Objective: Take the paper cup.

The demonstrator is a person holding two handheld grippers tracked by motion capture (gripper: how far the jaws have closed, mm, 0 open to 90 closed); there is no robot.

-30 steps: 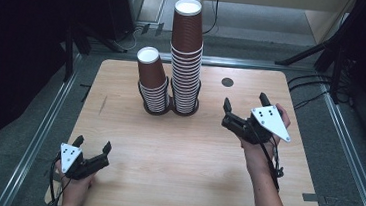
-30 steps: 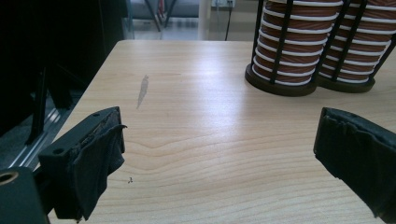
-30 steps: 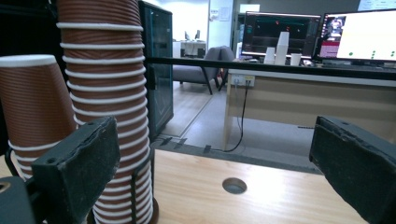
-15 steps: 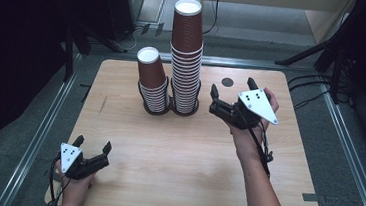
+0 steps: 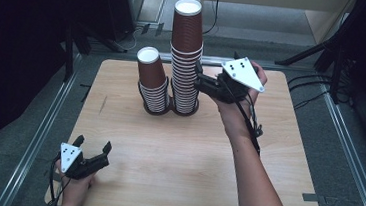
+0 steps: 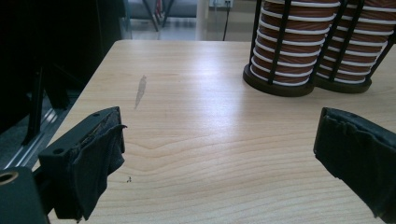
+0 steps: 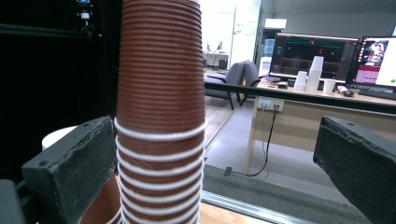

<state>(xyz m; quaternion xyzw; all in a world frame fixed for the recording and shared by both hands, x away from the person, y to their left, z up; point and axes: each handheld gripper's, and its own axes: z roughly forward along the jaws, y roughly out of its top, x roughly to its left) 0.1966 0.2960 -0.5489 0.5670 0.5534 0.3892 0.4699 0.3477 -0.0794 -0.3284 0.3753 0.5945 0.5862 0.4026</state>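
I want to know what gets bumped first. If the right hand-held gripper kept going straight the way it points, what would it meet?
Most likely the taller stack of brown cups: it stands between the open jaws of the right hand-held gripper, close to one of them, though exact depth is unclear.

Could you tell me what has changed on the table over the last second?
The right gripper moved up and across the table to the tall stack; its fingers stand open, one close beside the stack, gripping nothing. The left gripper stayed at the near edge, open and empty. Both stacks, including the short stack, stand as before.
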